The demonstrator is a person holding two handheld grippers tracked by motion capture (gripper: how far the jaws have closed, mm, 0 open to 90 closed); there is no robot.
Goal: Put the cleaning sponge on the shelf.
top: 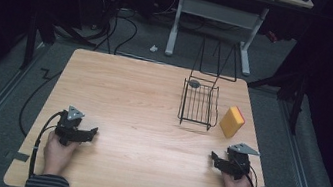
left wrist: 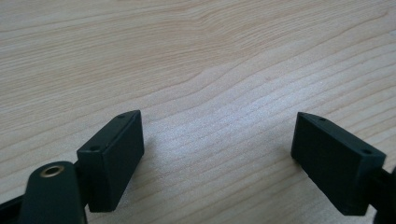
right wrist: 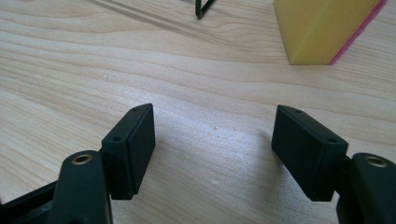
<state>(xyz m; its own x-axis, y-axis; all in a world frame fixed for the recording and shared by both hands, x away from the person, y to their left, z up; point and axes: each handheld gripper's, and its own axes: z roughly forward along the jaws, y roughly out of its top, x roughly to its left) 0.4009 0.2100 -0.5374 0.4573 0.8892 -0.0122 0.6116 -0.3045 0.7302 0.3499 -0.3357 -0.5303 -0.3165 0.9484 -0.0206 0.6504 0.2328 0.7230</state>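
Right hand-held gripper [top: 218, 161] wide, empty; yellow rectangular sponge with pink edge [top: 232, 121] lies near, at its 12 o'clock, beside black wire basket [top: 199, 104]. Left hand-held gripper [top: 89, 134] wide, empty, far across wooden desk [top: 128, 97].

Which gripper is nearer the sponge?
Right. The right gripper rests on the table just below the sponge, jaws open. The left gripper sits far across the table at its left side, also open.
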